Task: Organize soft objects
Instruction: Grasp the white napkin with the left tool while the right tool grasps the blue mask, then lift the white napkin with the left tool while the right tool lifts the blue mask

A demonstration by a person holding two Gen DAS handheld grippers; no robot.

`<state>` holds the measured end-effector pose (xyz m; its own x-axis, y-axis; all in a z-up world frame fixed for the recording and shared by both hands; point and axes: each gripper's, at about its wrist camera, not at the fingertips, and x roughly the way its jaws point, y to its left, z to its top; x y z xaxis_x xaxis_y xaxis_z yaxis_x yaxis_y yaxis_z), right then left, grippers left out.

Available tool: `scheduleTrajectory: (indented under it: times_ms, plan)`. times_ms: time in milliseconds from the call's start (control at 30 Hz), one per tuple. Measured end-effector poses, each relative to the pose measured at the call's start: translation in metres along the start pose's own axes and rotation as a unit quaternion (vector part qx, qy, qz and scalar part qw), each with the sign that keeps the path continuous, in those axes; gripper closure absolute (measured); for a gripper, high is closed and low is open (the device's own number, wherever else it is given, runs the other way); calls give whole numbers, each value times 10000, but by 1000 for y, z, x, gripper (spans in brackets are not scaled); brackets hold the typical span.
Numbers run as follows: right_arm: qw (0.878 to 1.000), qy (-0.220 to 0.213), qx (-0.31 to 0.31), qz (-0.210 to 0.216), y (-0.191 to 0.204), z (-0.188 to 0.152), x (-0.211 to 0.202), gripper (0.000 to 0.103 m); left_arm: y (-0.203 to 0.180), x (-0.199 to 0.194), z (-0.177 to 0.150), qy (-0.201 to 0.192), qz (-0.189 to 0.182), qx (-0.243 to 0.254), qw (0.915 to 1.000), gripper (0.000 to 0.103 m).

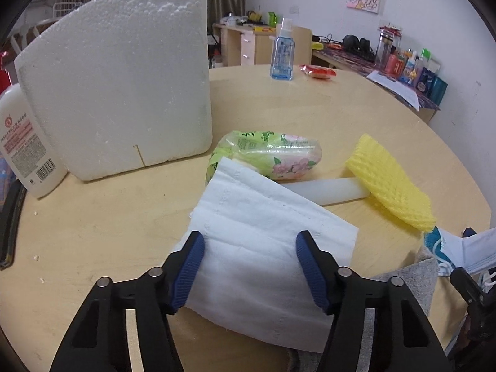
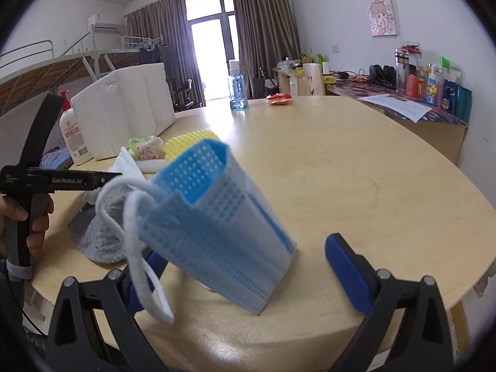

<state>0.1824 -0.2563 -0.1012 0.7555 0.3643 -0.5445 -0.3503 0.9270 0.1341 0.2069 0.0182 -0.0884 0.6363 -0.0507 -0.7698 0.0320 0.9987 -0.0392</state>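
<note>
left gripper [image 1: 250, 248] jaws apart over white tissue [image 1: 266, 232] near tabletop [image 1: 108, 223] front edge | right gripper [image 2: 241, 257] jaws apart, blue face mask [image 2: 217, 217] between them, contact unclear | right half of tabletop bare | foam box [image 1: 117, 74], tissue pack [image 1: 272, 155], yellow sponge [image 1: 390, 183] crowd left-rear

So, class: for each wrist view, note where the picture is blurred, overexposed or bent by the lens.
Right wrist view: the blue face mask near the lens is soft and blurred, and the balcony door is blown out white. Left wrist view: sharper overall, the white tissue is evenly lit, and the foam box and round table edge bow with fisheye distortion.
</note>
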Motion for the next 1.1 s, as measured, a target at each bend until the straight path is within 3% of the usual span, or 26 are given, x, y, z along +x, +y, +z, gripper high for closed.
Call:
scheduleTrajectory:
  times_ms: [233,300,467,533,567,700,1100]
  plan:
    - [10000,11,-46,-9,1,1,1,6,-3,1,2,-7,88,213,9997,66]
    - [9999,1,-57,-95,2,2,0,21,-4,1,2,-16,41,263,9996,75]
    - [9998,29,-82,-205,2,1,-2,37,-3,2,4,-30,-37,221,9997,93]
    - [9997,3,-90,-246,2,1,-4,46,-1,0,4,-70,-174,184,9997,93]
    - [9996,2,-116,-260,3,1,-5,55,0,-2,4,-129,-216,166,9995,94]
    - [9992,53,-257,-290,8,-1,-4,65,-1,-15,4,-429,-382,237,9981,95]
    - [9993,134,-247,-266,9,2,-4,80,-3,-56,9,-1265,-755,204,9889,96]
